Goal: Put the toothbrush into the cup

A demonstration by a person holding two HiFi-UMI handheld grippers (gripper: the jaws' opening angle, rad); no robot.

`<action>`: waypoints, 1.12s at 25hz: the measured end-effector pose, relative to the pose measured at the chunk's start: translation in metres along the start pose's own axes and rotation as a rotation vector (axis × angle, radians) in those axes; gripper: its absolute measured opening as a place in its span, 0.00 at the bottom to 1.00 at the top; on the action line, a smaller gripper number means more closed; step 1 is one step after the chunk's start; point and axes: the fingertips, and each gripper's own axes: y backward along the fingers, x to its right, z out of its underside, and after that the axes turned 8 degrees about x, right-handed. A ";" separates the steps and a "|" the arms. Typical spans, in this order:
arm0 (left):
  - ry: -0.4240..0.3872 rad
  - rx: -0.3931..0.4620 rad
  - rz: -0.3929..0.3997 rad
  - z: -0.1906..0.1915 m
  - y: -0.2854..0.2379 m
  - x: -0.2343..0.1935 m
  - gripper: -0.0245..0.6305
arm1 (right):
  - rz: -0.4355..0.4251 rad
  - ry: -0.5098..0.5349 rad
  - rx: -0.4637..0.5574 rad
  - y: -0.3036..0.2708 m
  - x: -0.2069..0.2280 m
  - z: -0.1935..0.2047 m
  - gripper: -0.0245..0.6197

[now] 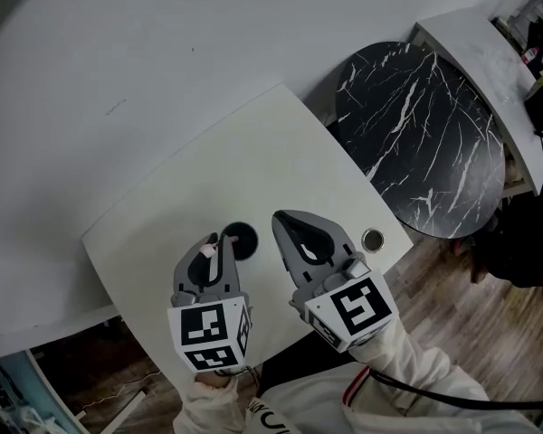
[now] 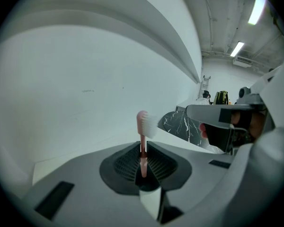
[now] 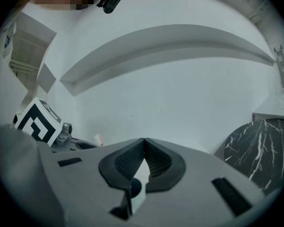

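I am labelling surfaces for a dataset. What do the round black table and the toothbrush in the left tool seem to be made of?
Round black table: smooth marble or a marble-look print, judging by white veins on black; the picture cannot settle which. Pink toothbrush, clamped in the left tool: smooth handle, probably plastic; white bristles, likely nylon.

Cup (image 1: pixel 242 240) on table (image 1: pixel 253 152) just right of left gripper (image 1: pixel 217 242); second table (image 1: pixel 425 134) farther right

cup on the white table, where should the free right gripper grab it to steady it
Probably its right-hand wall, pinched over the rim from above: the cup stands upright, mouth up, and the left gripper with the toothbrush crowds its left.
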 end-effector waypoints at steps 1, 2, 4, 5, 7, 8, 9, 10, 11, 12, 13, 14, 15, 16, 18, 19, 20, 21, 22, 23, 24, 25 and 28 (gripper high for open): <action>0.000 -0.006 0.001 0.004 -0.002 0.001 0.11 | 0.001 -0.005 -0.005 0.000 0.001 0.004 0.04; 0.000 -0.012 0.003 0.007 -0.004 0.001 0.12 | 0.003 -0.010 -0.009 0.000 0.002 0.008 0.04; -0.003 -0.024 0.006 0.014 -0.008 0.001 0.11 | 0.007 -0.020 -0.015 -0.001 0.004 0.014 0.04; -0.004 -0.030 0.007 0.018 -0.010 0.001 0.11 | 0.009 -0.025 -0.017 -0.002 0.005 0.017 0.04; -0.003 -0.040 0.010 0.025 -0.014 0.002 0.12 | 0.011 -0.029 -0.022 -0.002 0.007 0.023 0.04; 0.000 -0.044 0.012 0.029 -0.016 0.003 0.11 | 0.012 -0.030 -0.025 -0.002 0.008 0.025 0.04; 0.003 -0.049 0.013 0.034 -0.018 0.004 0.11 | 0.014 -0.032 -0.029 -0.003 0.010 0.028 0.04; 0.005 -0.055 0.013 0.038 -0.020 0.004 0.11 | 0.016 -0.035 -0.032 -0.003 0.011 0.031 0.05; 0.006 -0.062 0.015 0.042 -0.022 0.004 0.11 | 0.017 -0.039 -0.036 -0.004 0.012 0.035 0.04; 0.007 -0.069 0.016 0.046 -0.025 0.004 0.11 | 0.018 -0.043 -0.039 -0.004 0.013 0.038 0.04; 0.008 -0.075 0.018 0.050 -0.027 0.004 0.11 | 0.016 -0.046 -0.042 -0.005 0.013 0.040 0.04; 0.008 -0.081 0.019 0.054 -0.029 0.004 0.11 | 0.014 -0.048 -0.043 -0.005 0.013 0.043 0.04; 0.008 -0.086 0.019 0.058 -0.032 0.004 0.11 | 0.011 -0.049 -0.045 -0.005 0.013 0.046 0.04; 0.008 -0.091 0.018 0.061 -0.034 0.004 0.11 | 0.009 -0.050 -0.048 -0.005 0.013 0.048 0.04; 0.010 -0.100 0.017 0.066 -0.036 0.004 0.11 | 0.005 -0.054 -0.054 -0.005 0.013 0.053 0.04; 0.010 -0.105 0.018 0.068 -0.038 0.004 0.11 | 0.003 -0.059 -0.057 -0.006 0.012 0.055 0.04; 0.010 -0.110 0.019 0.069 -0.038 0.004 0.11 | 0.000 -0.065 -0.061 -0.006 0.011 0.057 0.05; 0.010 -0.115 0.021 0.071 -0.039 0.005 0.11 | -0.003 -0.068 -0.065 -0.006 0.010 0.058 0.04; 0.010 -0.119 0.023 0.073 -0.039 0.005 0.11 | -0.005 -0.067 -0.068 -0.007 0.009 0.060 0.04; 0.010 -0.121 0.024 0.074 -0.040 0.005 0.11 | -0.009 -0.066 -0.072 -0.007 0.008 0.062 0.04; 0.011 -0.123 0.023 0.076 -0.040 0.005 0.11 | -0.013 -0.065 -0.075 -0.008 0.007 0.064 0.04; 0.011 -0.125 0.022 0.077 -0.040 0.005 0.11 | -0.015 -0.065 -0.077 -0.009 0.007 0.066 0.04; 0.018 -0.127 0.020 0.083 -0.043 0.006 0.11 | -0.023 -0.079 -0.081 -0.009 0.006 0.072 0.04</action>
